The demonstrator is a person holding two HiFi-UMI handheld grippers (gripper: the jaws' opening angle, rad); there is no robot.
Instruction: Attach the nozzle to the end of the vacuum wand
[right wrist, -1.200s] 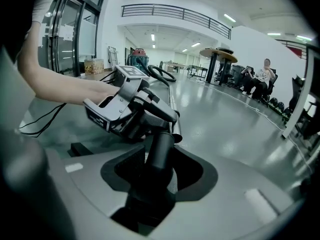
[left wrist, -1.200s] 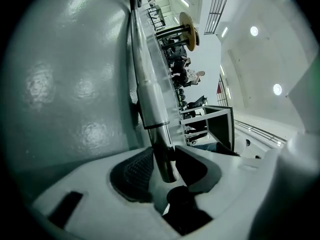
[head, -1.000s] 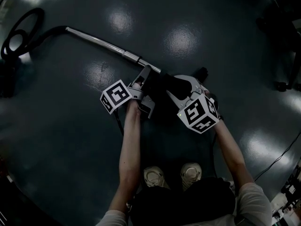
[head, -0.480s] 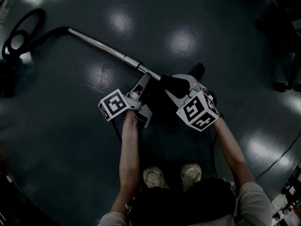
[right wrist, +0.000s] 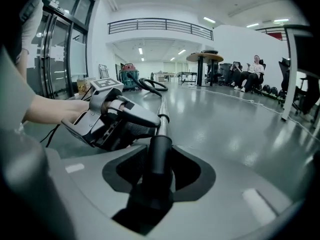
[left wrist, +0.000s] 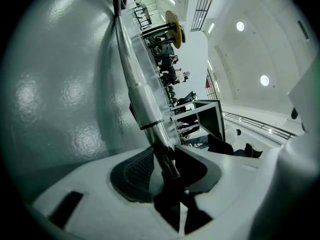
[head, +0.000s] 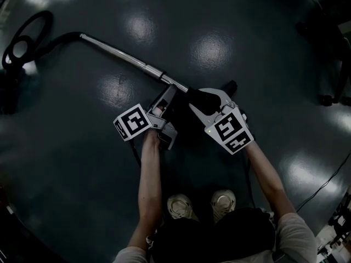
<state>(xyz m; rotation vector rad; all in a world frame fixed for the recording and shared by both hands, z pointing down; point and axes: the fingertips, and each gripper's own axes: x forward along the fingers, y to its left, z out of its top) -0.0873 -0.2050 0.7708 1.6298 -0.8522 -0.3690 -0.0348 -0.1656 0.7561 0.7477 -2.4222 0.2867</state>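
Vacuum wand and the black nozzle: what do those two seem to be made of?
The vacuum wand looks like metal, probably polished steel or aluminium: silvery, with bright streaks of reflected light. The nozzle looks like black plastic, matte to satin: a soft sheen, no sharp reflections.

Glossy grey floor [head: 66, 163]: cable [head: 324, 185] near its right edge. Round table [right wrist: 205, 57] at rear; seated persons [right wrist: 248, 76] beside it. Balcony railing [right wrist: 160, 24] above.

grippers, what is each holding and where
Left gripper clamps the vacuum wand near its free end; right gripper, jaws just closing further, grips the black nozzle by its tube.
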